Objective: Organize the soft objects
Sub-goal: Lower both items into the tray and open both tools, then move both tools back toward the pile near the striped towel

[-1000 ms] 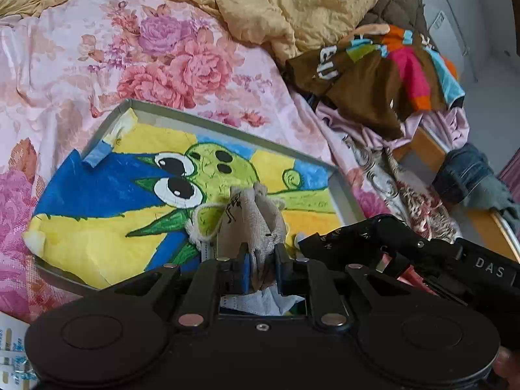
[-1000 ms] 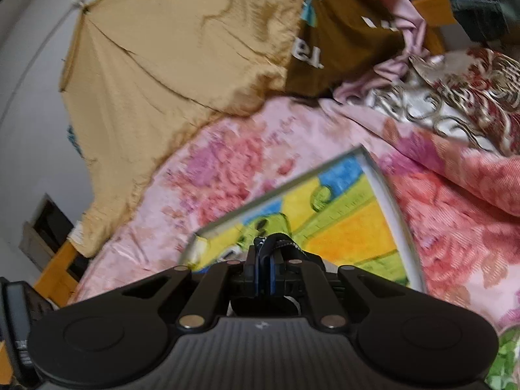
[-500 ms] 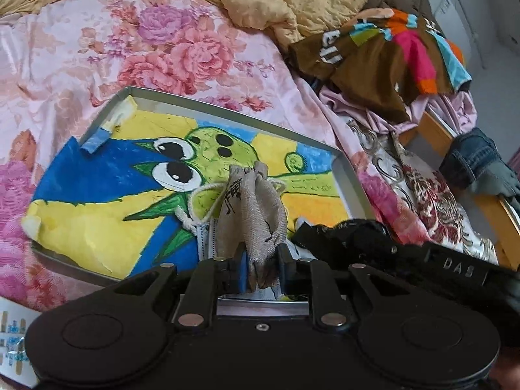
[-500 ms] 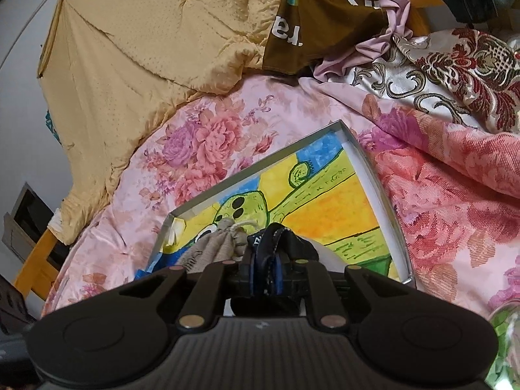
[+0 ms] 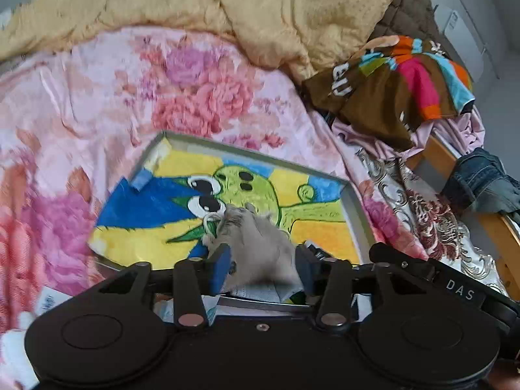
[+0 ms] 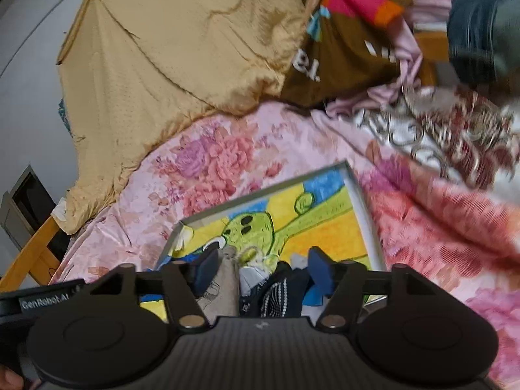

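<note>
Grey drawstring pouch (image 5: 260, 247) sits in the shallow tray (image 5: 354, 201), on the cartoon drawing lining it, between my left gripper (image 5: 264, 268) pads. Left jaws have just been opening; pads stand off the pouch, not pressing. Dark beaded fabric piece (image 6: 279, 292) lies beside the pouch, between my right gripper (image 6: 265, 271) pads. Right jaws also just opened wide, nothing clamped. Tray rests on the pink floral bedspread (image 5: 97, 104); yellow quilt (image 5: 227, 9) and clothes pile (image 5: 399, 91) lie behind.

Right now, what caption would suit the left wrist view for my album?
Left gripper, jaws just opened, lets go of a grey drawstring pouch in a cartoon-lined tray on a floral bedspread.
</note>
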Available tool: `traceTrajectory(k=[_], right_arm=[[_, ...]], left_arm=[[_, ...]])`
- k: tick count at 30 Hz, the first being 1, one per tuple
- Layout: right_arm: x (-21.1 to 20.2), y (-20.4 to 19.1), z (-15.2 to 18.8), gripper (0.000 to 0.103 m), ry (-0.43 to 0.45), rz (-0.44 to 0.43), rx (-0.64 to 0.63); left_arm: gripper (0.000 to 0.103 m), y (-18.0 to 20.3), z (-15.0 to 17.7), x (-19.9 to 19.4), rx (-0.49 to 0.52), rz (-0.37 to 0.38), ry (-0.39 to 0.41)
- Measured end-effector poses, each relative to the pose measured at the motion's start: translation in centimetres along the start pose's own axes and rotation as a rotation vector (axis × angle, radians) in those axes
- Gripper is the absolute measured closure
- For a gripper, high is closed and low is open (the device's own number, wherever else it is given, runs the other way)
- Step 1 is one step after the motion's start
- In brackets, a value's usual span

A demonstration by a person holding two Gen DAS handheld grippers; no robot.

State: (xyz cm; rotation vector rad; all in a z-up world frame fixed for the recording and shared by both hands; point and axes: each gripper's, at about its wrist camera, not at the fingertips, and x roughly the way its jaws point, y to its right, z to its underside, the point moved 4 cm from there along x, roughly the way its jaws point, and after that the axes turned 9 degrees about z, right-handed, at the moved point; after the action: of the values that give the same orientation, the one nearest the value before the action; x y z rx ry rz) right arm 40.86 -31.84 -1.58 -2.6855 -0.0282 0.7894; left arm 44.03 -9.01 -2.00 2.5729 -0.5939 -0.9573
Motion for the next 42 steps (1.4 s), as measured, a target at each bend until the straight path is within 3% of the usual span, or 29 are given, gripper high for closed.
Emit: traceTrajectory(k=[4,8,10,13,15,19,27,33,42], right_arm=[[-3.3,-0.8,-0.6,0.019,0.071,0.011,-0.047],[-7.0,-1.5,-1.0,0.01,0.164,0.009,-0.074],[-9.0,-1.6,-1.1,0.003,0.216,0.011,-0.082],[-11.8,-2.2,-1.0,0.0,0.285,0.019,-0.112],[-13.5,-2.5,-0.8,0.0,0.317,0.02,-0.128],[-16.3,-2.9,0.1,0.0,0.359,0.02,-0.149],[-19.5,-2.8,3.2,0.0,0.359,0.05,-0.135],[-20.0,-1.9,7.1,0.0,0.295,0.053,-0.096],[-20.8,-2.7,11.2,0.0,0.241,0.088,-0.144]], left_arm=[[0.048,1.3,-0.4,-2.7,0.018,-0.002,0.045],[0.033,2.5,-0.4,-6.0,0.033,0.006,0.108],[0.033,3.2,-0.3,-7.7,0.06,0.004,0.134],[0.029,4.1,-0.1,-9.9,0.094,0.008,0.141],[0.02,4.6,0.1,-11.4,0.103,0.012,0.158],[0.016,5.3,0.6,-14.2,0.124,0.023,0.185],[0.005,6.7,2.9,-19.5,0.208,0.013,0.214],[0.004,7.2,5.0,-22.4,0.281,-0.006,0.277],[0.003,5.2,8.5,-24.1,0.274,-0.016,0.261]])
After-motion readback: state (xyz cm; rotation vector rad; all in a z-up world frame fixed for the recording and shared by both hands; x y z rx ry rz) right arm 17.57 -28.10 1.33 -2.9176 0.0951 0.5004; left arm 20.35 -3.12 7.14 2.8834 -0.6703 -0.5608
